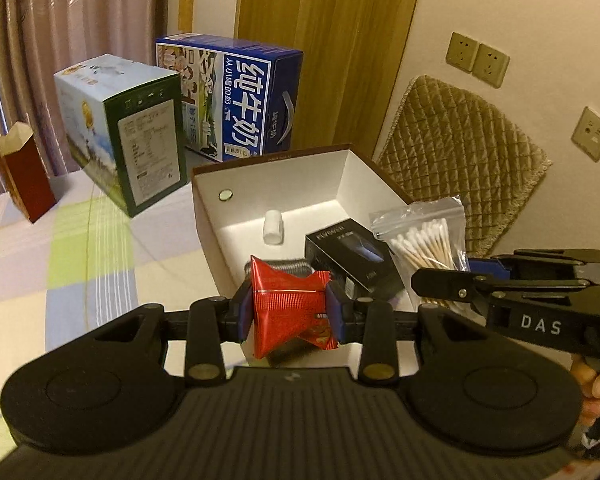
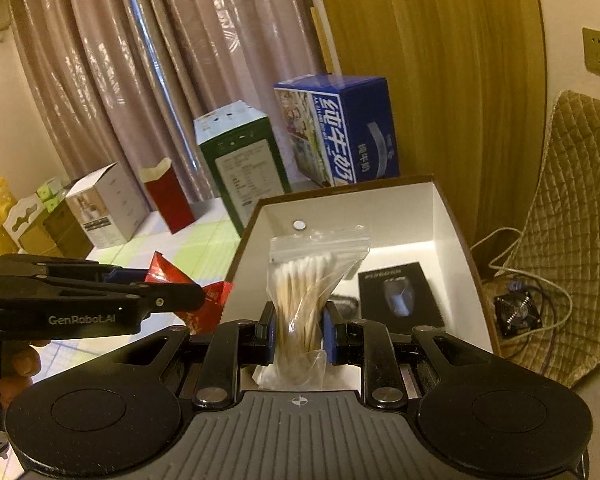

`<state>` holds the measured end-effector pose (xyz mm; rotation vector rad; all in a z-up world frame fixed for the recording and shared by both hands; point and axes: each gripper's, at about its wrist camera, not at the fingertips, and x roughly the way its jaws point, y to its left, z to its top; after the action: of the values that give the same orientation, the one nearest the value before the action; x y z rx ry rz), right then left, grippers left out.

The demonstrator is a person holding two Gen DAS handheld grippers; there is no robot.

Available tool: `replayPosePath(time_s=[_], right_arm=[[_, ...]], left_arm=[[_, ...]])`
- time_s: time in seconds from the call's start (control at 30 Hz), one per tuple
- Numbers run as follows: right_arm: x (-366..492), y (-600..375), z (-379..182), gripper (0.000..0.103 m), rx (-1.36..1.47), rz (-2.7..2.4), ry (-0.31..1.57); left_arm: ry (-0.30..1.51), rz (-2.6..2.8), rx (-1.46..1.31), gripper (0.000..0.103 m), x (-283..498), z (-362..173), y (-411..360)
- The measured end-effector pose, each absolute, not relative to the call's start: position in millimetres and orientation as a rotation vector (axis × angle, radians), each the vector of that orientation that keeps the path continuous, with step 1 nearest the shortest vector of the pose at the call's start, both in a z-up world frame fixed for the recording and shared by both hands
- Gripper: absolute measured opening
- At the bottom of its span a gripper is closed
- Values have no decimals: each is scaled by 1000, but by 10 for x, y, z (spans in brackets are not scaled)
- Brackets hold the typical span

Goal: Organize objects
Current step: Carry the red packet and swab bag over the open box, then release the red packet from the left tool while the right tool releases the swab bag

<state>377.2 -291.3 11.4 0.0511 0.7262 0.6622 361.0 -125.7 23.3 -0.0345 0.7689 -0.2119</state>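
My left gripper (image 1: 291,307) is shut on a red foil snack packet (image 1: 288,304) and holds it over the near left corner of an open brown box with a white inside (image 1: 300,178). My right gripper (image 2: 299,330) is shut on a clear zip bag of cotton swabs (image 2: 308,280) and holds it over the same box (image 2: 404,212). Inside the box lie a black shaver carton (image 1: 356,258), also in the right wrist view (image 2: 398,294), and a small white roll (image 1: 273,227). The red packet shows at the left of the right wrist view (image 2: 208,304).
A blue milk carton box (image 1: 236,96), a green-and-white box (image 1: 132,132) and a red paper bag (image 1: 26,172) stand behind on the checked cloth (image 1: 80,264). More cartons (image 2: 104,208) stand by the curtain. A quilted cushion (image 1: 464,152) and a small fan with cables (image 2: 518,314) are at the right.
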Motion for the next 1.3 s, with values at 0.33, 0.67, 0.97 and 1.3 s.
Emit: replayPosePath(time_s=[0.33, 0.67, 0.97, 1.3], right_arm=[[4398, -2749, -124, 20, 53, 646, 776], [4792, -2541, -379, 20, 73, 635, 829], [4956, -2500, -507, 20, 113, 625, 872], [4992, -2425, -573, 24, 126, 632, 870]], left_arm=[[812, -196, 25, 32, 4343, 23, -1349], [879, -185, 91, 32, 4948, -269, -1364], [877, -169, 95, 49, 5151, -346, -1309], [866, -151, 63, 65, 5154, -274, -1191]])
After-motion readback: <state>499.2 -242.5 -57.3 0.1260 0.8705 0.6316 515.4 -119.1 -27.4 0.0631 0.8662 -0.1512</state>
